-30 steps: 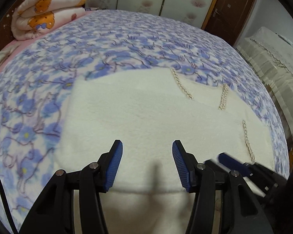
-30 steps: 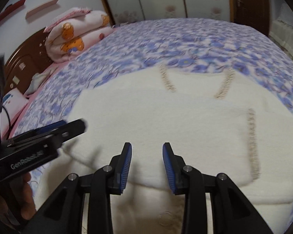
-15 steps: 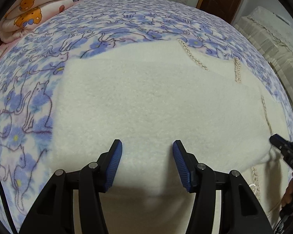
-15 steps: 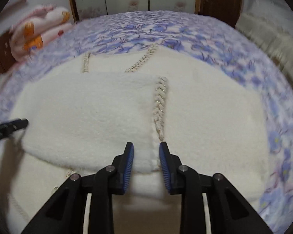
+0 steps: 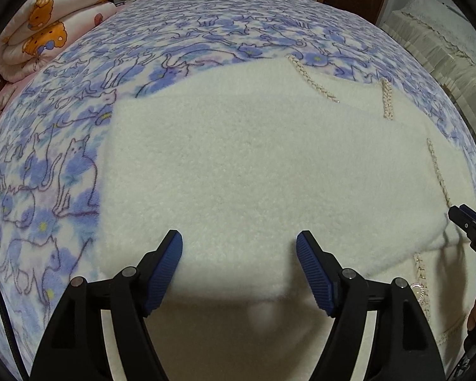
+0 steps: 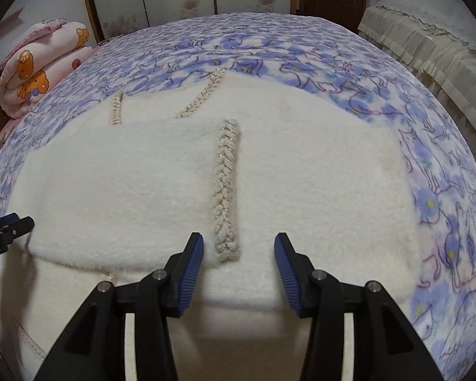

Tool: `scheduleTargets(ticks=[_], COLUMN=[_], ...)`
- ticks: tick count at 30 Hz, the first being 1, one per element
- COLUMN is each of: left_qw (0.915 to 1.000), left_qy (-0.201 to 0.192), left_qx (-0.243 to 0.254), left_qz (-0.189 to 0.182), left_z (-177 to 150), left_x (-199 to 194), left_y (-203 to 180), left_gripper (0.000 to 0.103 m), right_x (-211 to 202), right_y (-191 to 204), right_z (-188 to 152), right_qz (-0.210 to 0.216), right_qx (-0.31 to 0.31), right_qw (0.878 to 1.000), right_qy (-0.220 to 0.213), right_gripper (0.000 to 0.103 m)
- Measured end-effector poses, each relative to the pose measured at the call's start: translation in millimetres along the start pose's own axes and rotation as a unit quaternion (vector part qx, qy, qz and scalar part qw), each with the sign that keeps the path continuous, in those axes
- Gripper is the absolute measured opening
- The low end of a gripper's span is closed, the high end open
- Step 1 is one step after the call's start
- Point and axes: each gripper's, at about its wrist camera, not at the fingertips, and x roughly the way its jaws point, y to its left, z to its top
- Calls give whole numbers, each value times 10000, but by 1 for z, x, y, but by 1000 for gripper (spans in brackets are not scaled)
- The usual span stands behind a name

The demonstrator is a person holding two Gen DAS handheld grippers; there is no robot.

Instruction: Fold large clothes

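Your right gripper [image 6: 238, 255] had its jaws nearly closed by the braid [image 6: 227, 187] half a second ago. Now you have spread those jaws wide, and the low end of the braid sits between them, nearer the left one. They hold nothing. Your left gripper [image 5: 239, 266] has pulled back a little, so more of the bed [image 5: 206, 41] shows past the sweater [image 5: 254, 165]. Its jaws are wide too, and they hold nothing.

The sweater is big, white and fluffy. It lies flat on the bed, on the blue cat blanket. One part is folded over on top, and you can see its soft edge running across in front of both grippers. Two more braids [image 6: 200, 100] show near the far edge of the sweater. In the left view, the tip of your right gripper [image 5: 469, 227] is just beside the right corner of the folded part. In the right view, the tip of your left gripper [image 6: 8, 227] is just beside the left corner of the folded part.

A rolled pink quilt [image 6: 41, 70] with bears sits at the far left of the bed. A cream cover [image 6: 428, 28] is off to the right, well apart from the sweater.
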Motion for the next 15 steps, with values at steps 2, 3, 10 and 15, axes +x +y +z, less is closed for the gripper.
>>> scheduleTargets(ticks=[2, 3, 10, 15], left_qw=[9999, 9997, 9985, 9994], left_qy=[-123, -211, -444, -208], left_qx=[-9, -1, -110, -261], left_qz=[-73, -117, -309, 109], left_z=[4, 8, 55, 83], left_x=[-7, -11, 4, 47], left_y=[-1, -2, -14, -6], left_gripper=[73, 73, 73, 73], right_x=[-8, -11, 5, 46], right_y=[10, 15, 81, 99], right_z=[7, 11, 60, 79], right_qz=[106, 176, 605, 500], right_qx=[-49, -92, -415, -516], right_qw=[9998, 9996, 9962, 9973], right_qy=[-160, -219, -472, -160], right_gripper=[47, 47, 47, 47])
